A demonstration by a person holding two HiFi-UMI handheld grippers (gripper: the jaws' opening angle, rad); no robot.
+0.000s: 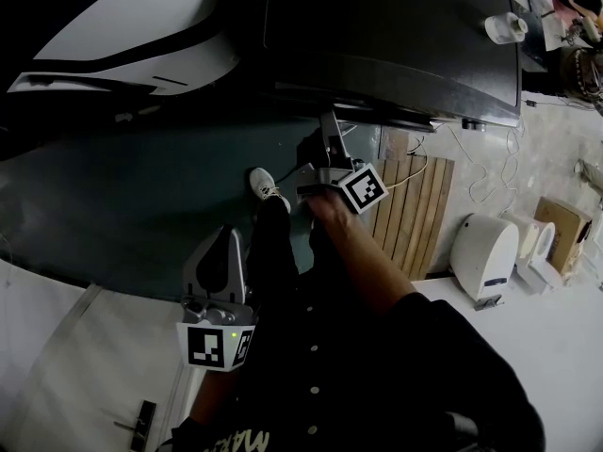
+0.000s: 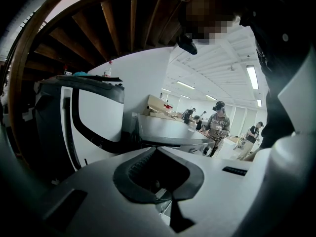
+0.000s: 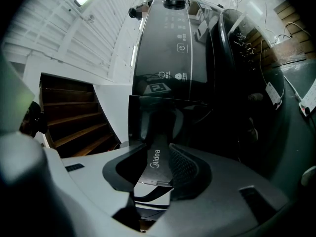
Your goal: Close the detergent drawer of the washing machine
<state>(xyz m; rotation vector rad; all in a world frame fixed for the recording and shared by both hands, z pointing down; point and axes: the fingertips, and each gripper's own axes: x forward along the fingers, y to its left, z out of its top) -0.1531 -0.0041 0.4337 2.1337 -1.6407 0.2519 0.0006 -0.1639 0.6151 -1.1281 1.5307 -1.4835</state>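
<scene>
The black washing machine [image 1: 396, 36] fills the top of the head view, and its control panel [image 3: 173, 48] shows in the right gripper view. The detergent drawer's silver front [image 3: 155, 164], with a brand logo on it, stands out from the machine. My right gripper [image 1: 328, 144] reaches level to it. It [image 3: 160, 154] is shut on that front, a dark pad against each side. My left gripper [image 1: 224, 238] hangs low at the left, away from the machine. Its tips [image 2: 157, 149] meet with nothing between them.
A white appliance [image 1: 122, 36] stands left of the washer. A wooden pallet [image 1: 415, 205], a white canister [image 1: 485, 252] and a cardboard box [image 1: 565, 224] lie at the right. A tape roll [image 1: 506, 26] sits on the washer. Wooden stairs [image 3: 74, 122] rise behind.
</scene>
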